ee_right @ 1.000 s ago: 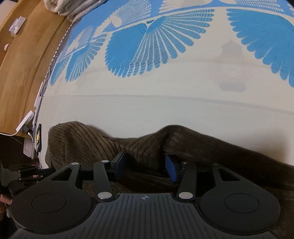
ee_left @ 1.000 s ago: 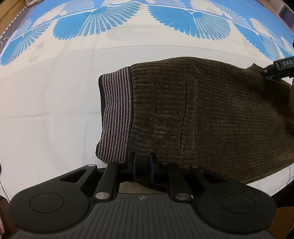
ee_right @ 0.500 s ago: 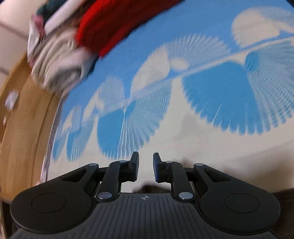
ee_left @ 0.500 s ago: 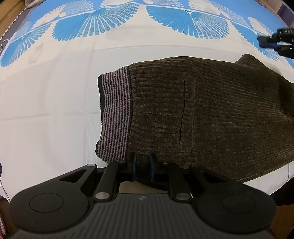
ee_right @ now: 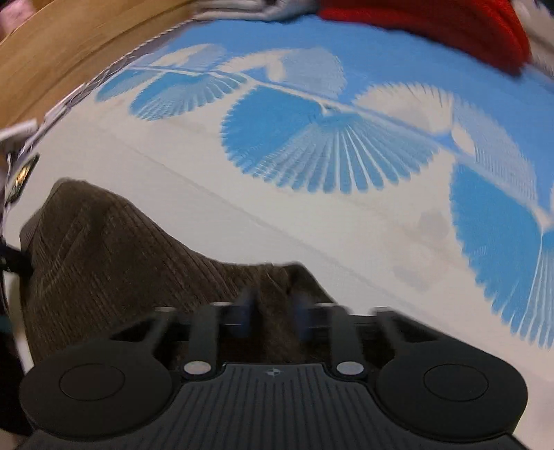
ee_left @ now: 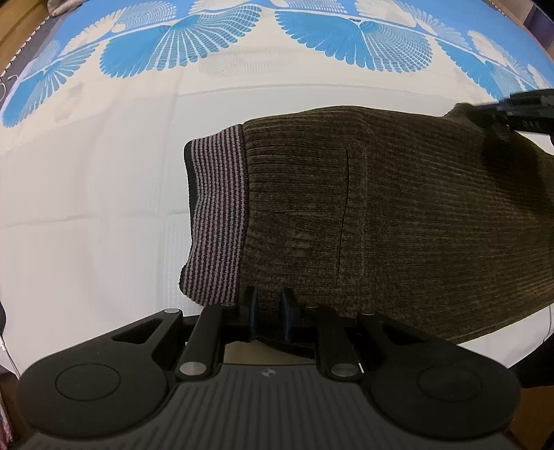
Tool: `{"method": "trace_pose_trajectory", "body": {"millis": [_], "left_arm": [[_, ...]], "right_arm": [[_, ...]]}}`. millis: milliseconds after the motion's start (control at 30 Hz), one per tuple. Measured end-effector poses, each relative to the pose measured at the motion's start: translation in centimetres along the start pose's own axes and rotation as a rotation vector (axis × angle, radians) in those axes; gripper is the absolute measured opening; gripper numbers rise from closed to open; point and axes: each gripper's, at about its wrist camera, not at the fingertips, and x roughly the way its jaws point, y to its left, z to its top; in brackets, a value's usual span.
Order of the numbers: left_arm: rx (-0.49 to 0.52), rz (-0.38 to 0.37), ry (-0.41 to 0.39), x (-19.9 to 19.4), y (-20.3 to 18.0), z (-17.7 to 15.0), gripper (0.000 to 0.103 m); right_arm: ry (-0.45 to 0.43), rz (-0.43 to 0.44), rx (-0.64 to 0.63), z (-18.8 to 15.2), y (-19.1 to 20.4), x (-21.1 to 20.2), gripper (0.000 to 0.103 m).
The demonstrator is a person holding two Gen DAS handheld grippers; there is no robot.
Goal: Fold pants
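The right gripper (ee_right: 271, 311) has just been closing its jaws, and a raised fold of the brown corduroy pants (ee_right: 114, 249) sits between the blue pads. Beyond lies a white sheet (ee_right: 180, 194) with blue fan patterns; a red garment (ee_right: 450, 24) is at the top.

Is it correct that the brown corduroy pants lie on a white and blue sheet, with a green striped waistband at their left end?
Not quite. The left wrist view shows the waistband striped grey and black, not green. The rest holds: the brown corduroy pants lie on the white and blue sheet, waistband at their left end.
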Motion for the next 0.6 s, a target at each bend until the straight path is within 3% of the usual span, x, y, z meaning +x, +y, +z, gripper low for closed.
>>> {"method": "trace_pose_trajectory", "body": {"millis": [100, 167, 200, 267, 333, 400, 467, 533, 600], "left_arm": [[-0.002, -0.005, -0.002, -0.1, 0.1, -0.1, 0.016], [0.0, -0.006, -0.004, -0.2, 0.1, -0.1, 0.016], [0.0, -0.009, -0.007, -0.3, 0.2, -0.1, 0.017], [-0.006, -0.019, -0.013, -0.6, 0.3, -0.1, 0.018], [-0.02, -0.033, -0.027, -1.0, 0.4, -0.1, 0.021], [-0.034, -0.043, -0.05, -1.6, 0.5, 0.0, 0.026], [-0.045, -0.051, -0.078, -2.3, 0.4, 0.1, 0.03], [-0.058, -0.056, -0.099, -2.8, 0.4, 0.3, 0.03], [-0.063, -0.054, -0.118, -3.2, 0.3, 0.4, 0.03]], "right_arm": [[-0.042, -0.111, 0.03, 0.5, -0.8, 0.2, 0.013], [-0.06, -0.318, 0.008, 0.7, -1.5, 0.3, 0.014], [-0.069, -0.354, 0.024, 0.7, -2.0, 0.0, 0.014], [-0.113, -0.315, 0.095, 0.9, -3.3, -1.6, 0.014], [-0.185, -0.22, 0.115, 1.1, -3.5, -3.7, 0.016], [-0.207, -0.043, 0.096, 0.9, -3.0, -5.4, 0.016], [-0.169, 0.083, 0.048, 0.2, -2.3, -5.6, 0.016], [-0.076, 0.115, -0.018, -0.8, -1.6, -4.5, 0.016], [0.033, 0.017, -0.096, -2.1, -1.4, -2.7, 0.016]]}}
